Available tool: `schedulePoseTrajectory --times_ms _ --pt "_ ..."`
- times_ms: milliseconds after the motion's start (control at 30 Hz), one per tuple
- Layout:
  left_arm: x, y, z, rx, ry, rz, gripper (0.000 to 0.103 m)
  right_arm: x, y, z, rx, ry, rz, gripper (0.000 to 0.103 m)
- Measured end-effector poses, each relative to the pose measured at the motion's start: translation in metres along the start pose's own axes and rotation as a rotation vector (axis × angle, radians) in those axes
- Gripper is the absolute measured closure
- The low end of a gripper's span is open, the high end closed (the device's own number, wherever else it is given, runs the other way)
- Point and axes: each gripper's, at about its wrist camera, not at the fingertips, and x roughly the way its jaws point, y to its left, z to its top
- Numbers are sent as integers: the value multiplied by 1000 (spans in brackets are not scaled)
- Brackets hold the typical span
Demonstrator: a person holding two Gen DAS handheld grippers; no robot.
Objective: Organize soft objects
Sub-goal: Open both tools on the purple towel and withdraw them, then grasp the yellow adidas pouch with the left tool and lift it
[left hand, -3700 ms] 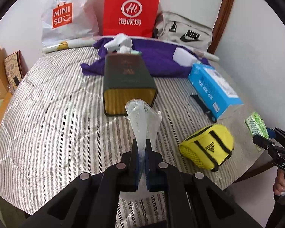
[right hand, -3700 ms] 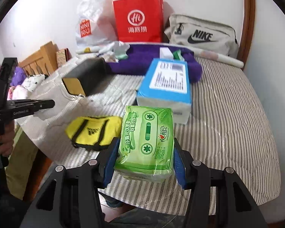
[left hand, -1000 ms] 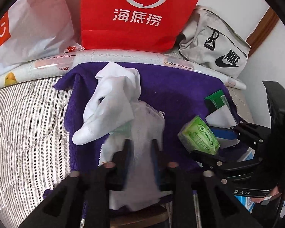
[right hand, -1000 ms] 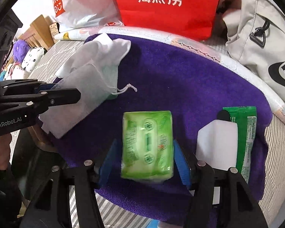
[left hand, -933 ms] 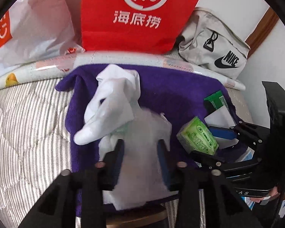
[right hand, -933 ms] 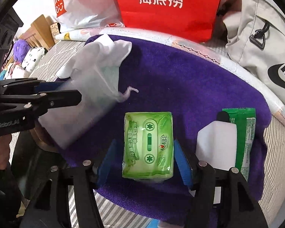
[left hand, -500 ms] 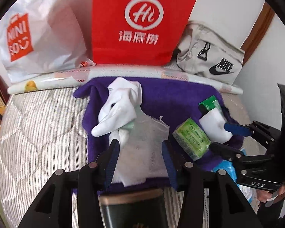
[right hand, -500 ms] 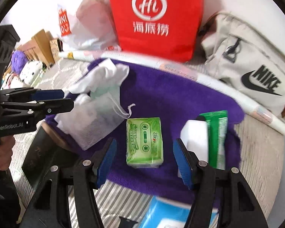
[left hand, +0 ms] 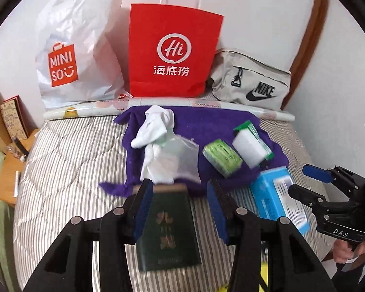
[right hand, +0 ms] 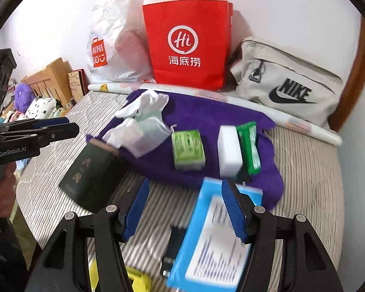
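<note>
A purple towel (left hand: 206, 124) (right hand: 206, 114) lies at the head of the striped bed. On it rest a white mesh pouch (left hand: 177, 160) (right hand: 148, 133), a white cloth (left hand: 155, 124) (right hand: 143, 104), a green tissue pack (left hand: 222, 155) (right hand: 187, 149), a white block (left hand: 247, 149) (right hand: 229, 153) and a green packet (left hand: 250, 127) (right hand: 251, 146). My left gripper (left hand: 180, 209) hangs open above a dark green box (left hand: 169, 231), nothing between its blue pads. My right gripper (right hand: 185, 206) is open and empty too, above the blue box (right hand: 214, 238).
A red paper bag (left hand: 172, 56), a white Miniso bag (left hand: 77, 48) and a grey Nike bag (left hand: 250, 85) stand against the wall behind the towel. A yellow pouch (right hand: 136, 279) peeks in at the bottom. A wooden bedside shelf (left hand: 9, 165) is at the left.
Both grippers let go, the left of the mesh pouch and the right of the green tissue pack, leaving them on the towel. Both have since pulled back and up from it.
</note>
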Motion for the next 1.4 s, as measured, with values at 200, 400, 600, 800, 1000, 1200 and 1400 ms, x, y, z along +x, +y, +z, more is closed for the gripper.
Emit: schedulePoseTrajectory --times_ms 200,400,600,800,1000,1200,1400 --pt "-23 -20 -39 42 12 -35 59 -31 7 -41 29 -9 0 42" --pt "-28 -39 -82 71 59 -77 59 -51 9 -83 54 -15 -20 42" --pt "-19 -58 -124 127 106 -139 43 -58 3 -123 104 -11 -9 41" --pt "-11 -78 -152 188 120 -182 36 -63 -11 -154 170 -7 -16 41" --pt "-6 -102 -173 321 133 -203 35 -64 -29 -173 206 0 -50 41" --pt "4 -120 -183 439 155 -194 35 -61 -42 -187 240 19 -65 41" --pt "15 -133 -199 572 173 -129 35 -54 -41 -195 230 37 -59 41"
